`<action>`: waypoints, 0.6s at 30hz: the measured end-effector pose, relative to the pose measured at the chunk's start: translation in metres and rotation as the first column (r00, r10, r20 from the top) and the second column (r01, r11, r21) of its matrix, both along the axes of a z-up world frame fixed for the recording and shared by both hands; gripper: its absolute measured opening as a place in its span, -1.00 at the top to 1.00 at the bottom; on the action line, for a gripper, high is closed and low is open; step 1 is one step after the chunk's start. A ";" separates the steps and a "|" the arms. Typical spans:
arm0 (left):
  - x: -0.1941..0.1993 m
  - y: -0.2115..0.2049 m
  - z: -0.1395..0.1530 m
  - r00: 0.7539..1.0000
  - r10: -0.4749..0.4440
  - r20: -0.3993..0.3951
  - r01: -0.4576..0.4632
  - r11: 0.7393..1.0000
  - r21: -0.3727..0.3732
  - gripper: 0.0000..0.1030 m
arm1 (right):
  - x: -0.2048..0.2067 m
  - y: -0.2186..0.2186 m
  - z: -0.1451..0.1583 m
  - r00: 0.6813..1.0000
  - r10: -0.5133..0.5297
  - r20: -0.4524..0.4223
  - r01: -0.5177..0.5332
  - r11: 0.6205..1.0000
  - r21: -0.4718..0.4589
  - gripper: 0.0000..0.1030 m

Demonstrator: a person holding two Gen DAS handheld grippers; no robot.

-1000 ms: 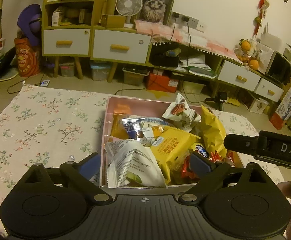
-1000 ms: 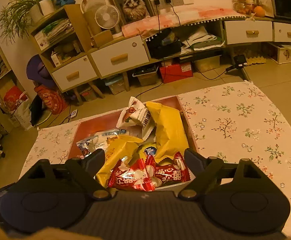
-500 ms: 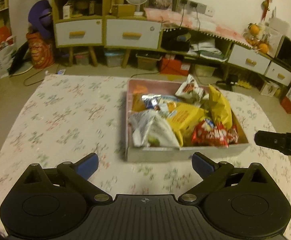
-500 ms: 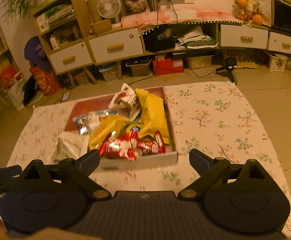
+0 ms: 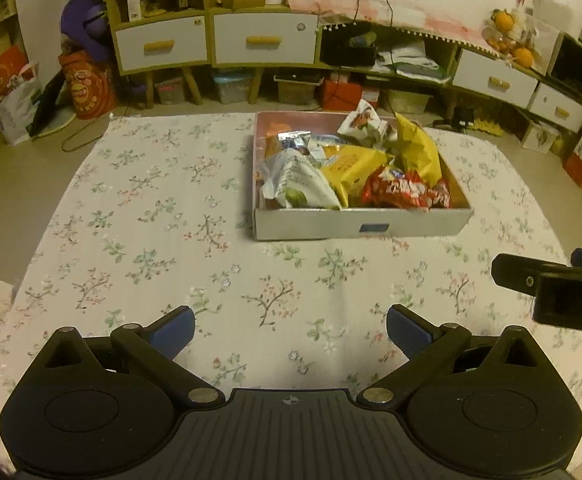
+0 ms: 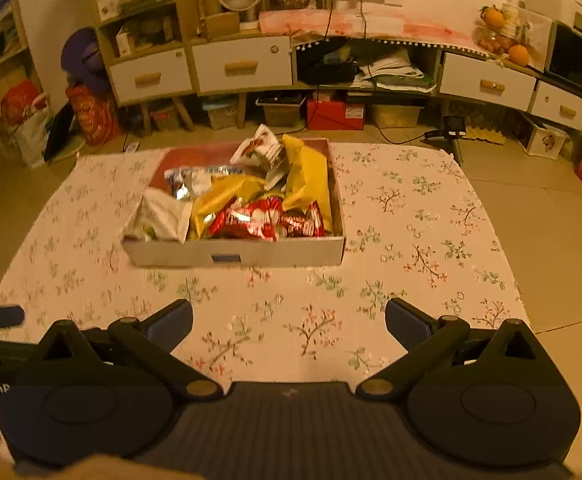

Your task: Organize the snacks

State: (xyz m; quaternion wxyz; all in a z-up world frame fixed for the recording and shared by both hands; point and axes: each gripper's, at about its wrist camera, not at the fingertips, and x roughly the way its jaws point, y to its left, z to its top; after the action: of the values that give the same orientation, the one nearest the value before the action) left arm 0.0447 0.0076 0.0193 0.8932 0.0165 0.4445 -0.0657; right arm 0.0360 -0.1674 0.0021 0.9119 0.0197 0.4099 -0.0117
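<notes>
Snacks fill the shallow white cardboard box [image 5: 361, 228] on the floral-cloth tabletop [image 5: 163, 216], none left outside; left gripper [image 5: 289, 330] and right gripper [image 6: 289, 322] opening, empty.

Black left gripper [image 5: 289, 330], blue-padded jaws, brass pivot screws, ribbed grey body.

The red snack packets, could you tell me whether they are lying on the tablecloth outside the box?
No, the red snack packets lie inside the box, against its near wall, with the other snacks.
</notes>
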 end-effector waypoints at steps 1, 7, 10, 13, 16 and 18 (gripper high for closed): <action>-0.001 -0.001 0.000 1.000 -0.002 0.003 0.002 1.000 0.010 -0.99 | -0.001 0.002 -0.001 1.000 0.008 -0.001 -0.008 1.000 -0.020 -0.99; -0.008 -0.005 0.004 0.999 0.000 0.034 -0.002 0.998 0.056 -0.99 | -0.001 0.003 -0.003 1.000 0.010 0.006 -0.010 0.999 -0.042 -0.99; -0.007 -0.007 0.003 0.999 0.000 0.033 -0.002 0.998 0.067 -0.99 | -0.001 0.004 -0.007 1.000 -0.001 -0.006 0.000 0.999 -0.053 -0.99; -0.008 -0.007 0.002 0.999 0.001 0.034 -0.004 0.998 0.070 -0.99 | -0.003 0.008 -0.009 1.000 0.007 -0.005 -0.007 0.997 -0.080 -0.99; -0.009 -0.007 0.001 0.999 0.006 0.031 -0.008 0.998 0.062 -0.99 | -0.004 0.011 -0.010 1.000 0.018 -0.006 -0.018 0.995 -0.099 -0.99; -0.009 -0.006 0.001 1.000 0.009 0.028 -0.011 0.998 0.058 -0.99 | -0.004 0.012 -0.012 1.000 0.019 -0.010 -0.020 0.994 -0.106 -0.99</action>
State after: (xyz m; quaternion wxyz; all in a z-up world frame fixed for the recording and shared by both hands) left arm 0.0357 0.0012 0.0198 0.8988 0.0411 0.4337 -0.0482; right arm 0.0324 -0.1552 -0.0095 0.9098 -0.0328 0.4129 -0.0247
